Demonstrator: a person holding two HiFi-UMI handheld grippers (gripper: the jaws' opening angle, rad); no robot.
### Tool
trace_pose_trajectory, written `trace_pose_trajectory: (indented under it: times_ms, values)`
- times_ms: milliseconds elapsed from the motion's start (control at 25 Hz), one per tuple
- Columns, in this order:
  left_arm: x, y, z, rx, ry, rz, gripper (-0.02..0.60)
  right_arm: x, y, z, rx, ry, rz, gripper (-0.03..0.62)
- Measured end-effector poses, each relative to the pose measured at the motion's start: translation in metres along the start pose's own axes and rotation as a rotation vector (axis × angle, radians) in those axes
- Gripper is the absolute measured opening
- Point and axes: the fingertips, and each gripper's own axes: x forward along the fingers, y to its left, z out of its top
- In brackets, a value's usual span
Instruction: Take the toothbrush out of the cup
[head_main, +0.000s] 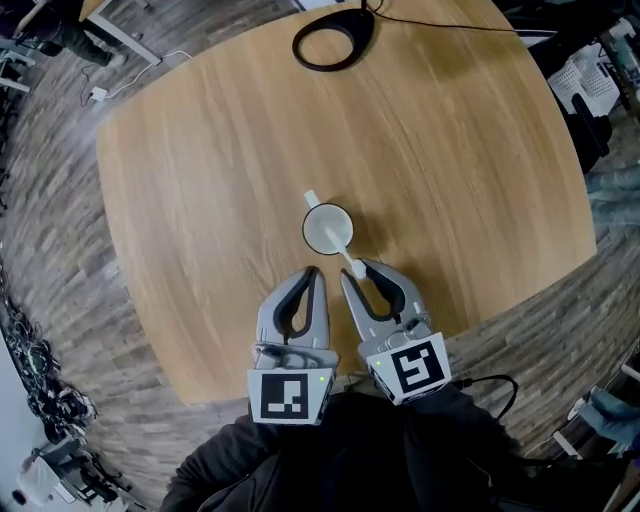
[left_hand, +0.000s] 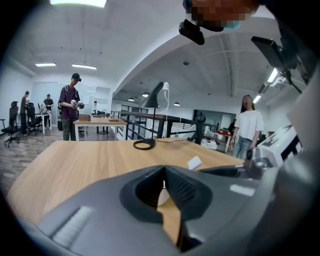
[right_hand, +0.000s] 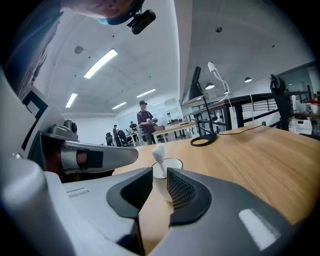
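Standing in the cup (head_main: 327, 228) on the table (head_main: 200, 150), the toothbrush (head_main: 352, 263) is tilted toward the right gripper (head_main: 357, 271), whose jaws are parted, nothing gripped. The left gripper (head_main: 312, 271) is closed, empty, near the cup.

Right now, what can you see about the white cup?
The cup is small, round and plain white, open on top. It stands upright on the wooden table, just beyond the left tongs and right tongs; neither grips it. A white toothbrush leans out of it.
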Motion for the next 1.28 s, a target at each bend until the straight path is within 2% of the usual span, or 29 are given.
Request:
trace_pose_trajectory:
  times_ms: [280,680,960,1280]
  values:
    - [0.014,0.010,-0.014,-0.028,0.042,0.043,0.008,0.020,-0.001,-0.001,-0.050,0.003,0.047,0.097]
    - [0.021,0.015,-0.015,-0.049,0.048,0.066,0.008,0.030,-0.003,-0.004,-0.059,0.034,0.075,0.080]
    - [0.022,0.015,-0.014,-0.044,0.047,0.053,0.008,0.030,-0.007,-0.003,-0.069,0.030,0.040,0.049]
    - [0.022,0.014,-0.007,-0.040,0.030,0.046,0.008,0.029,-0.009,0.006,-0.079,0.011,0.021,0.046]
